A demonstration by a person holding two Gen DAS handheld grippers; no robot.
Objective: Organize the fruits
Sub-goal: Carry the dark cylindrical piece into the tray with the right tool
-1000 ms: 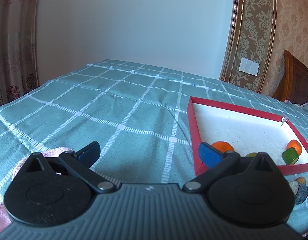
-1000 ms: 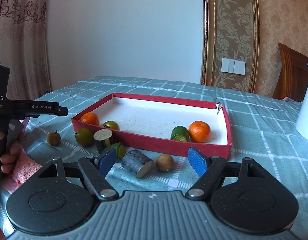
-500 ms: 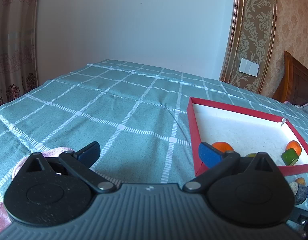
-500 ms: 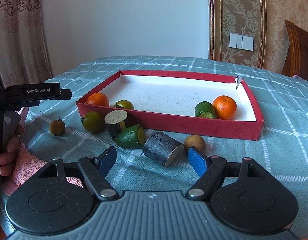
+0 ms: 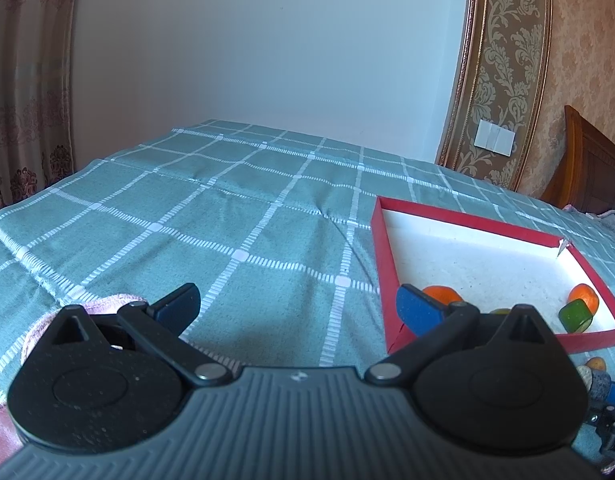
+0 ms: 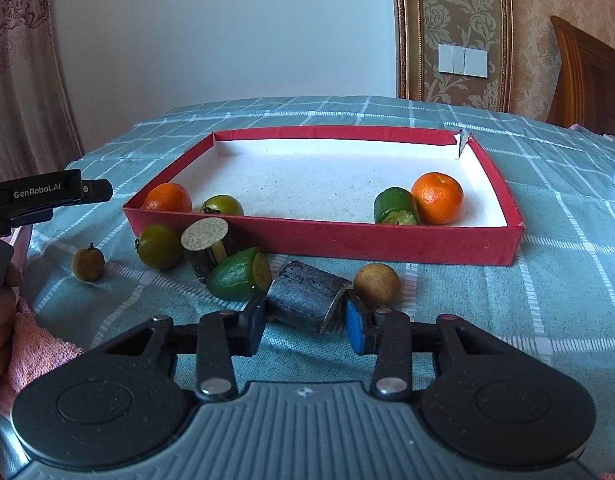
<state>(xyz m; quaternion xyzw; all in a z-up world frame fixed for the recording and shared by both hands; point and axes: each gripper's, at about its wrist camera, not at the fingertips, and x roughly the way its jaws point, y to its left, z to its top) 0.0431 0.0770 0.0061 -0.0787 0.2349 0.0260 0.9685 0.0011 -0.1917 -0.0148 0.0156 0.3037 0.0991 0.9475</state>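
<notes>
Red cardboard forms the walls of the shallow tray (image 6: 387,240), whose white inner floor is speckled; it lies on a bench covered with a teal cloth (image 6: 567,300) in a white woven grid. White lettering reading "GenRobot.AI" is printed on the black body of the left hand-held gripper (image 6: 39,196) as seen from the right wrist view; its own camera shows the left hand-held gripper (image 5: 297,304) with blue pads spread wide apart and nothing between them, above the cloth beside the tray's near left corner. The right hand-held gripper (image 6: 305,320) is low over the cloth with its blue pads flanking a dark grey cylindrical piece (image 6: 303,300) that has a rough, scuffed skin and a pale cut end; whether the pads touch it cannot be told. Inside the tray are two dimpled oranges (image 6: 437,198), a green cut piece (image 6: 395,206) touching the right one, and a smooth green tomato (image 6: 221,206). Outside, in front of the tray, lie a second green tomato (image 6: 159,246), a dark piece with a pale round cut face (image 6: 205,236), a green halved fruit (image 6: 235,276) and two small brown round fruits (image 6: 376,284). A pink towel (image 6: 31,344) lies at the left edge.
</notes>
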